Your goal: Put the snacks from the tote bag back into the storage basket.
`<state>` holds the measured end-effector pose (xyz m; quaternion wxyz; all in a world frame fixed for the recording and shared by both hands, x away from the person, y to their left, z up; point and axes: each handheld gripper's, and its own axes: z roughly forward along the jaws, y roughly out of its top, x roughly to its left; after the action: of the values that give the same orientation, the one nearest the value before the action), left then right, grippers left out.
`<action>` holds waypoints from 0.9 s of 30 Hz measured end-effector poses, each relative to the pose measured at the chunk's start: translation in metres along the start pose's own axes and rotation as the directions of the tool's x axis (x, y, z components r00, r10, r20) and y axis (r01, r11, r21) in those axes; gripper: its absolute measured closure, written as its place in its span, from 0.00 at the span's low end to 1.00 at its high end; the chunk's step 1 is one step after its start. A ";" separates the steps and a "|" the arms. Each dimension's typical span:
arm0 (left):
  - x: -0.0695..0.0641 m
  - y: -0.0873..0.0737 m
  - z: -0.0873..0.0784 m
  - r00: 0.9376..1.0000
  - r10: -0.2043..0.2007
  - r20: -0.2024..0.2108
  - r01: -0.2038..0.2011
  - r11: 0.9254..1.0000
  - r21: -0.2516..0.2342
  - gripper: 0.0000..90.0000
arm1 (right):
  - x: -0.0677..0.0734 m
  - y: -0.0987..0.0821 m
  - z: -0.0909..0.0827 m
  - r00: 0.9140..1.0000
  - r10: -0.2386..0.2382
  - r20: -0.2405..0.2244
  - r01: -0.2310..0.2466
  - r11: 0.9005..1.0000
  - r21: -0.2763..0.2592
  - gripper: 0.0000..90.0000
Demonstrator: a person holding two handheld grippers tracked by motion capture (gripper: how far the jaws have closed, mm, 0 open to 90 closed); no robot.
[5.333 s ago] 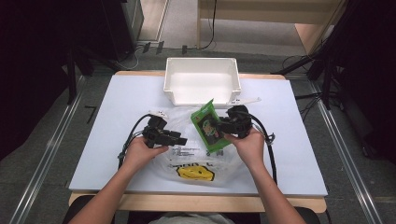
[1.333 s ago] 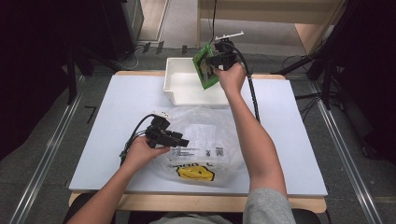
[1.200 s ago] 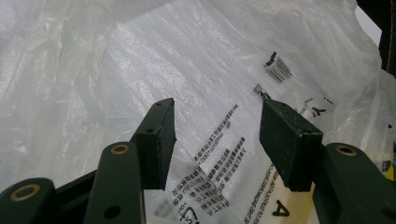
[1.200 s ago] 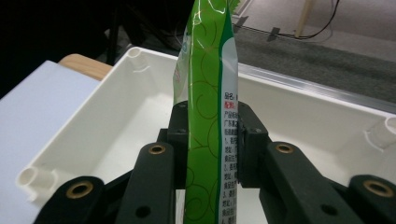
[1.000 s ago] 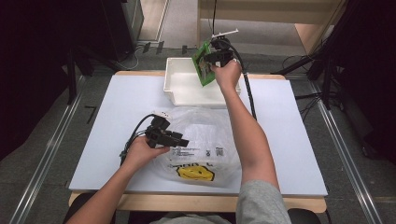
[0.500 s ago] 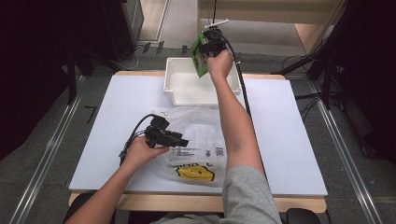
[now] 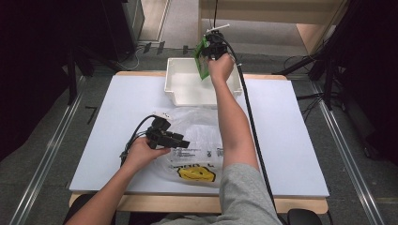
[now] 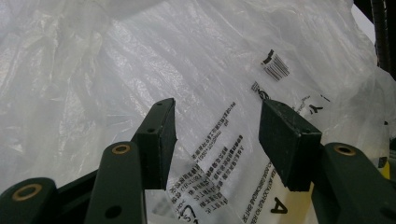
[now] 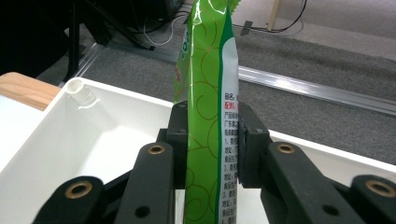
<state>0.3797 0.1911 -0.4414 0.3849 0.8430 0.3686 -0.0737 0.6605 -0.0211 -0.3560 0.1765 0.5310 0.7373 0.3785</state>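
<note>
Clamping the flat green foil snack packet (image 9: 205,116) upright between its pads, my right gripper (image 7: 212,47) holds it above the far rim of the white rectangular plastic bin (image 7: 180,91); only lowering and release remain, I judge. My left gripper (image 8: 217,135), jaws apart, rests on the crumpled clear plastic bag (image 7: 202,140), nothing obstructing.

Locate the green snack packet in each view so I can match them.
High view: green snack packet top centre, clamped in the right claw above the white bin's far edge.
Left gripper view: not in it.
Right gripper view: centre, upright between the jaws.
Shared landmark: the white bin.
</note>
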 end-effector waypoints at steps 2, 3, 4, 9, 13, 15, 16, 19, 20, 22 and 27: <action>0.000 0.000 0.000 1.000 0.002 0.001 -0.002 1.000 -0.002 0.53 | 0.000 -0.001 0.000 1.000 -0.005 0.001 0.005 1.000 -0.002 0.81; 0.000 0.000 0.000 1.000 0.000 0.001 0.000 1.000 -0.004 0.53 | 0.001 -0.002 0.000 1.000 -0.004 0.000 0.004 1.000 0.002 0.81; 0.000 0.000 0.000 1.000 -0.001 0.000 0.001 1.000 0.001 0.53 | 0.001 -0.002 0.000 1.000 -0.003 -0.001 0.003 1.000 0.004 0.80; 0.000 0.000 0.000 1.000 0.005 0.000 -0.005 1.000 0.000 0.53 | 0.002 -0.007 0.002 1.000 -0.014 -0.006 0.014 1.000 0.020 0.80; -0.001 -0.001 0.001 1.000 0.006 0.000 -0.006 1.000 0.005 0.53 | 0.002 -0.012 0.004 1.000 -0.026 -0.008 0.026 0.999 0.033 0.80; -0.001 -0.001 0.002 1.000 0.005 -0.001 -0.005 1.000 0.006 0.53 | 0.003 -0.015 0.004 0.999 -0.035 -0.005 0.035 0.999 0.029 0.81; -0.001 -0.001 0.002 1.000 0.005 0.002 -0.005 1.000 0.005 0.53 | 0.003 -0.016 0.005 0.999 -0.041 -0.002 0.041 0.999 0.022 0.81; -0.001 -0.001 0.002 1.000 0.007 0.002 -0.007 1.000 0.010 0.53 | 0.000 -0.021 0.006 0.999 -0.047 -0.001 0.047 0.998 0.031 0.80; -0.001 -0.001 0.002 1.000 0.006 0.001 -0.006 1.000 0.011 0.53 | 0.000 -0.022 0.007 0.999 -0.044 -0.003 0.044 0.998 0.033 0.80; -0.001 -0.001 0.002 1.000 0.011 -0.004 -0.011 1.000 0.014 0.53 | -0.002 -0.025 0.008 0.999 -0.035 -0.009 0.036 0.999 0.038 0.80; -0.001 -0.001 0.003 1.000 0.010 -0.002 -0.010 1.000 0.016 0.53 | -0.001 -0.027 0.008 0.999 -0.041 -0.011 0.041 0.998 0.039 0.81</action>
<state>0.3788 0.1885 -0.4437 0.3781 0.8480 0.3639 -0.0739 0.6489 -0.0228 -0.3815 0.1700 0.5173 0.7561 0.3631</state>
